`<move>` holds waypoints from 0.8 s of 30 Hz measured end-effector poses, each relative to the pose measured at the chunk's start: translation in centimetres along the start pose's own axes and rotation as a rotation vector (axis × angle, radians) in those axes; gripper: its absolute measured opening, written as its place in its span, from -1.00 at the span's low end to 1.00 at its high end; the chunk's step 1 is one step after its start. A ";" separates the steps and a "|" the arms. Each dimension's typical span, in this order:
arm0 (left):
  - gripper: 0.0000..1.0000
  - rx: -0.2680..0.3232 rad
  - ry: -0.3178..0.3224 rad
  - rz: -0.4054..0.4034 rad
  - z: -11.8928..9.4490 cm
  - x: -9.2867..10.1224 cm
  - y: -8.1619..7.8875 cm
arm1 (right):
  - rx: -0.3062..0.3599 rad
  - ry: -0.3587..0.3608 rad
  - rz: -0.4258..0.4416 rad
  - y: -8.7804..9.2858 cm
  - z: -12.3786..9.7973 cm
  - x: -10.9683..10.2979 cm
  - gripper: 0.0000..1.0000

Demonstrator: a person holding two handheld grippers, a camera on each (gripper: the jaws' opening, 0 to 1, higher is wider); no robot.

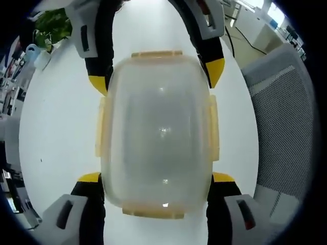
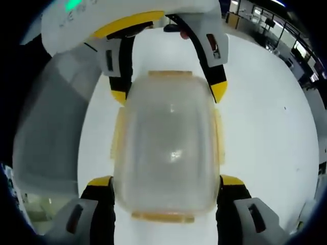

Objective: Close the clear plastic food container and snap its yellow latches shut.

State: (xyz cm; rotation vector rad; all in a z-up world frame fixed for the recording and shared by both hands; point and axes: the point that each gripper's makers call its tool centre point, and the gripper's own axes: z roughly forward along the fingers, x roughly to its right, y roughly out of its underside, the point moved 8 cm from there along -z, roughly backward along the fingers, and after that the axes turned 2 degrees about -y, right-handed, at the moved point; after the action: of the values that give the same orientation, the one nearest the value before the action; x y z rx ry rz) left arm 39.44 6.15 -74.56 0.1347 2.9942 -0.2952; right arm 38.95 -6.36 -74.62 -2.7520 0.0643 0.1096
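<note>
Clear plastic container [image 1: 158,135] sits on the white desk [image 1: 56,127], lid on, yellow latches [image 1: 212,127] lying along all four edges. Left tool [image 1: 157,178] straddles one end, jaws spread wide beside the walls. Right tool [image 2: 166,181] straddles the opposite end, likewise spread. Mesh chair [image 1: 286,117] stands beside the desk.

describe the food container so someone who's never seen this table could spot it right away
On the round white table, between the two yellow-tipped grippers facing each other, sits the container. It is a cloudy, clear plastic box with rounded corners, and pale yellow latches along its four sides set it apart.
</note>
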 end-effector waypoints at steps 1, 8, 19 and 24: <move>0.65 -0.003 -0.001 0.001 0.0 0.1 0.0 | 0.003 -0.001 0.001 0.0 0.0 0.0 0.63; 0.65 0.010 0.000 -0.004 0.0 0.0 0.1 | -0.021 -0.007 -0.001 -0.2 0.2 0.1 0.64; 0.65 0.004 0.000 -0.012 -0.2 0.0 1.2 | -0.019 -0.013 -0.009 -1.2 0.7 0.4 0.64; 0.66 0.008 -0.001 -0.024 -0.3 0.1 1.7 | -0.032 -0.018 -0.018 -1.7 0.9 0.4 0.65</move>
State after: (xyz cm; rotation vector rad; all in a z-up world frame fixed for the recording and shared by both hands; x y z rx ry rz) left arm 39.43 7.83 -74.62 0.0991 2.9956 -0.3099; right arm 39.39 -4.42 -74.85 -2.7826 0.0326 0.1321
